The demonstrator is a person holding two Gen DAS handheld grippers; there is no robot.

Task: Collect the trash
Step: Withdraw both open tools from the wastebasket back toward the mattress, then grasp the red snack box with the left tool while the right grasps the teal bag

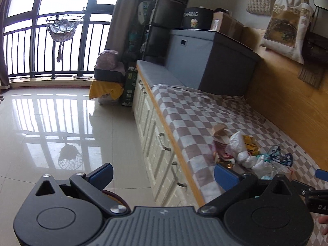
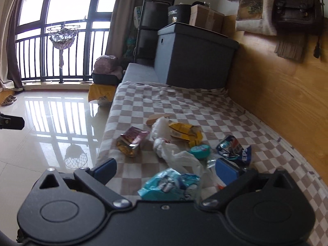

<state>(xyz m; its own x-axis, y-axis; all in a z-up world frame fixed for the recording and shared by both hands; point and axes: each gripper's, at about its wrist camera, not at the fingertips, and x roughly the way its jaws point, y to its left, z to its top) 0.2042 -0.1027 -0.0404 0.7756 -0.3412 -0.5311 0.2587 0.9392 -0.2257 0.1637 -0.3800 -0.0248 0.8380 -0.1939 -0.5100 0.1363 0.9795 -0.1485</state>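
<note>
- Over the floor by the bench edge, left wrist view: my left gripper (image 1: 163, 174) is spread wide, blue pads (image 1: 225, 176) far apart, nothing between them.
- Trash pile (image 1: 246, 151) lies on the checkered blanket (image 1: 184, 114), ahead and right of that gripper, not touching it.
- Pile here: white crumpled plastic (image 1: 237, 141), yellow wrapper (image 1: 251, 144), small cardboard piece (image 1: 219, 129) at the far side.
- White drawer fronts (image 1: 155, 143) run under the bench; grey storage box (image 1: 209, 65) sits at the far end.
- My right gripper's blue tip (image 1: 321, 174) shows at the right edge.
- Right wrist view: my right gripper (image 2: 166, 170) is also wide, holding nothing, low over the near end of the pile.
- Teal packet (image 2: 170, 184) lies between the two fingers, just ahead of the body; contact can't be told.
- Further out on the blanket (image 2: 215, 106): gold-and-maroon packet (image 2: 131, 141), yellow wrapper (image 2: 184, 133), white plastic bag (image 2: 174, 149), teal round lid (image 2: 199, 149), crushed blue can (image 2: 233, 148) just beside the right pad (image 2: 226, 171).
- Wooden stick (image 2: 156, 117) at the far side of the pile.
</note>
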